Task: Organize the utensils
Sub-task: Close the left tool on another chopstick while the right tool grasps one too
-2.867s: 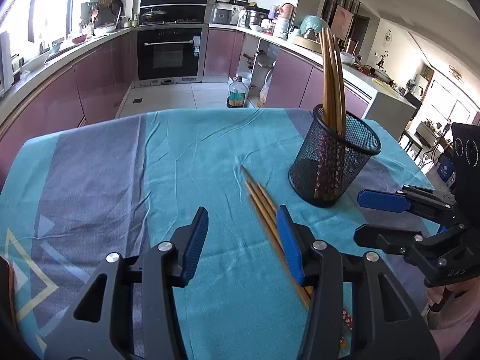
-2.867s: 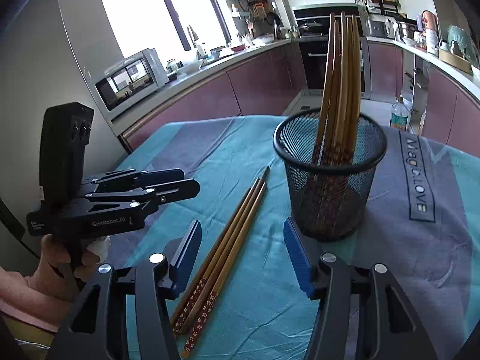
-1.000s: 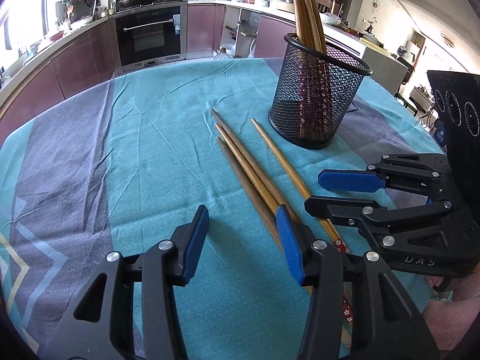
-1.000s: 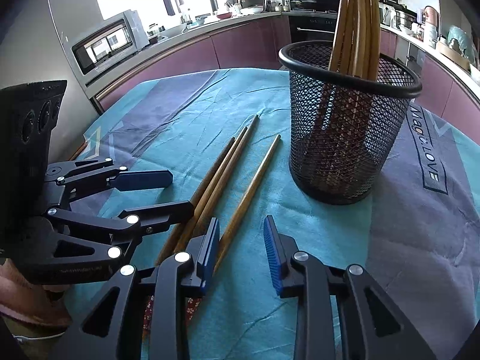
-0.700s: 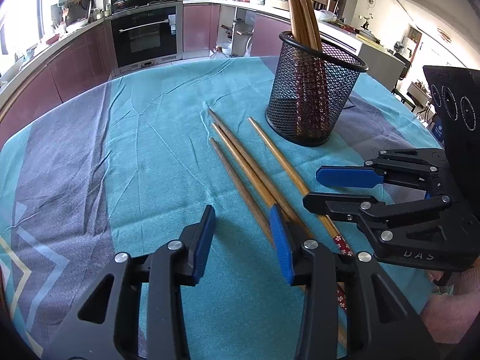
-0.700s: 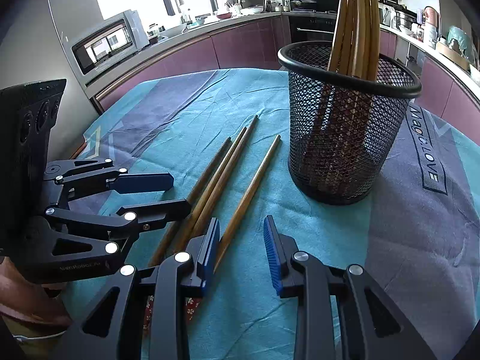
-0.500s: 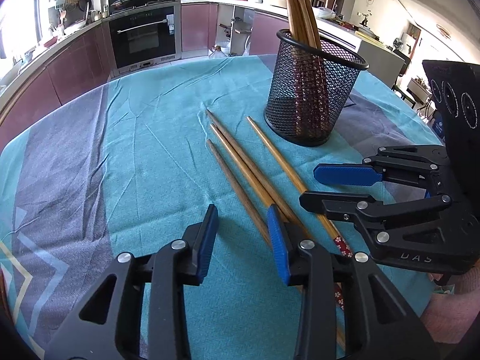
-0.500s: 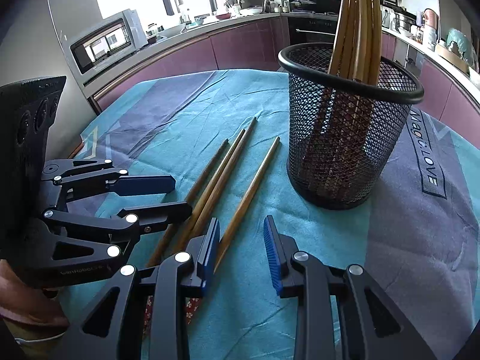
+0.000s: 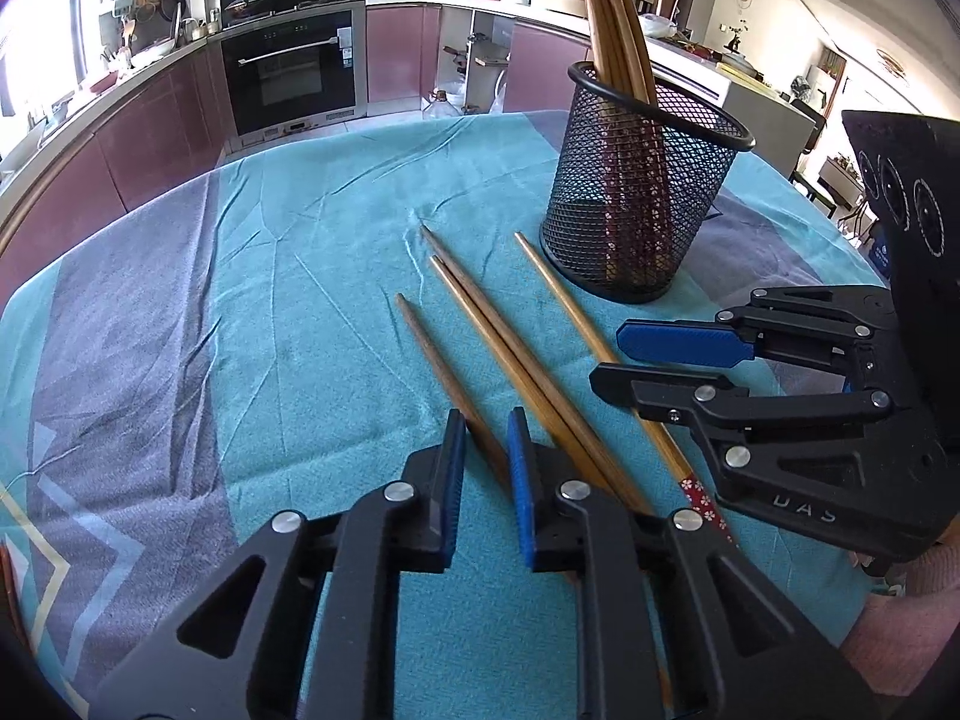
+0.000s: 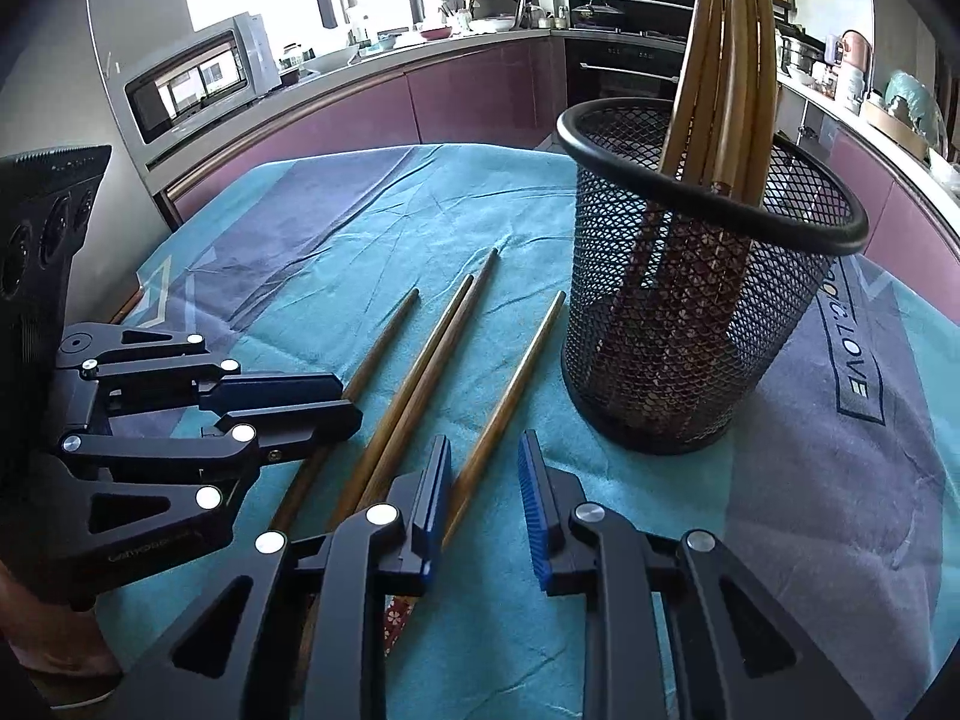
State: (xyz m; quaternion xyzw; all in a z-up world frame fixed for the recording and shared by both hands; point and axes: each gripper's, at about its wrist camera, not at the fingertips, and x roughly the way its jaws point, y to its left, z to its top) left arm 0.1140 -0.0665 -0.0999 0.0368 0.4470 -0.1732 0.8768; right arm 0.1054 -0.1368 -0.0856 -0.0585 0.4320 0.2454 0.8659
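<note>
Several wooden chopsticks lie side by side on the teal cloth. My left gripper [image 9: 485, 441] has its jaws close around the leftmost chopstick [image 9: 441, 369], which runs between the pads; whether they pinch it does not show. My right gripper [image 10: 483, 468] is open, straddling the rightmost chopstick [image 10: 510, 384] without touching it. A pair of chopsticks [image 9: 504, 348] lies between those two. The black mesh holder [image 9: 642, 204] stands upright behind them with several chopsticks in it. It also shows in the right wrist view [image 10: 690, 312].
The table is covered with a teal and grey cloth [image 9: 270, 300]. The two grippers sit close side by side near the table's front edge. Kitchen cabinets and an oven [image 9: 294, 66] stand beyond the table.
My left gripper's jaws have narrowed from wide open to close around the leftmost chopstick, which has slid apart from the pair. My right gripper has lowered over the rightmost chopstick.
</note>
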